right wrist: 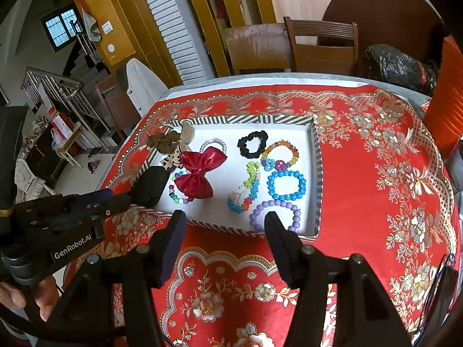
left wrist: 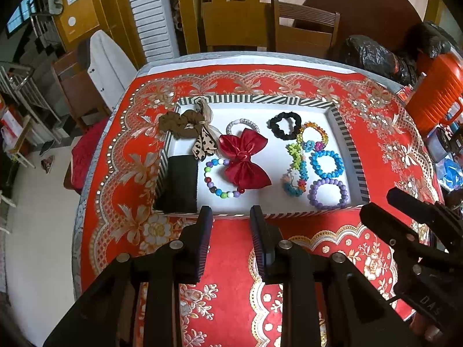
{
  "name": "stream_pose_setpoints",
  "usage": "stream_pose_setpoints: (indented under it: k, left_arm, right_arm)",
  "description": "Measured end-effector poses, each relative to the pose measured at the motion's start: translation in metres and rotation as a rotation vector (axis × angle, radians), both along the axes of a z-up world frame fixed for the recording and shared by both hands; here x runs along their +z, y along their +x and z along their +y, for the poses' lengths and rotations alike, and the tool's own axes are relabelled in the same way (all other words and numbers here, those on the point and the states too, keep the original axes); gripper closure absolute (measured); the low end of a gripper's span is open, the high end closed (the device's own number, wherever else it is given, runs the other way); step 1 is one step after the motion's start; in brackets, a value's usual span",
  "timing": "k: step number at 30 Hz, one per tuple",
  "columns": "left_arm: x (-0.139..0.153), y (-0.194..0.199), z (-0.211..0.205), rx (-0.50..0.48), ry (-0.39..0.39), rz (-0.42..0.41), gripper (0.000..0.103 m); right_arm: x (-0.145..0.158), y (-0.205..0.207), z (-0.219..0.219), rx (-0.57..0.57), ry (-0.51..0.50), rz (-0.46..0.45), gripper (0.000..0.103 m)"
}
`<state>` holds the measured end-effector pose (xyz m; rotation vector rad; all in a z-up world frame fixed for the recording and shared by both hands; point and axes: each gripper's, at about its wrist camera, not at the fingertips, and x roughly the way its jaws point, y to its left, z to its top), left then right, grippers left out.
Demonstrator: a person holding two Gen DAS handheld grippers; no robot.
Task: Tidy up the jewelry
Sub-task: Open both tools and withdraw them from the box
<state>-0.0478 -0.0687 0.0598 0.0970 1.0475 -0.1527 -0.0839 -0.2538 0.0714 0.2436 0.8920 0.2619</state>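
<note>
The tray [left wrist: 358, 170], a shallow white box with a striped rim, is sitting on the red patterned tabletop [left wrist: 121, 173] and is holding every visible piece.

Items already lying inside:
- Right side: the black scrunchie [left wrist: 285, 125], the amber bead bracelet [left wrist: 314, 134], the blue bead bracelet [left wrist: 327, 164], the purple bead bracelet [left wrist: 327, 193] and the multicoloured flower bracelet [left wrist: 296, 170] are grouping closely, several touching.
- Centre: the red bow [left wrist: 244, 162] is overlapping the mixed bead bracelet [left wrist: 222, 179]; a silver hair tie [left wrist: 240, 124] is lying just behind the bow.
- Left side: the brown scrunchie [left wrist: 181, 124] is draping over the tray rim, not fully inside, beside a leopard-print bow [left wrist: 204, 146] and a black block [left wrist: 181, 183].

The left gripper [left wrist: 231, 217] is hovering at the near rim with its fingers spread and holding nothing. The right gripper [right wrist: 225, 222] is hovering at the near rim over the purple bracelet, its fingers spread wider and likewise holding nothing.

Judgement: collection into the tray is appearing largely complete, since no piece is lying loose on the tabletop. Remaining work is likely seating the brown scrunchie and separating the overlapped bow and bracelet.
</note>
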Motion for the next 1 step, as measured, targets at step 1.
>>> stream_pose_setpoints:
  k: [1]
  left_arm:
    - [-0.0002, 0.0005, 0.0005, 0.001, -0.001, 0.001, 0.096]
  right_arm:
    - [-0.001, -0.0006, -0.0021, -0.005, 0.002, 0.0, 0.044]
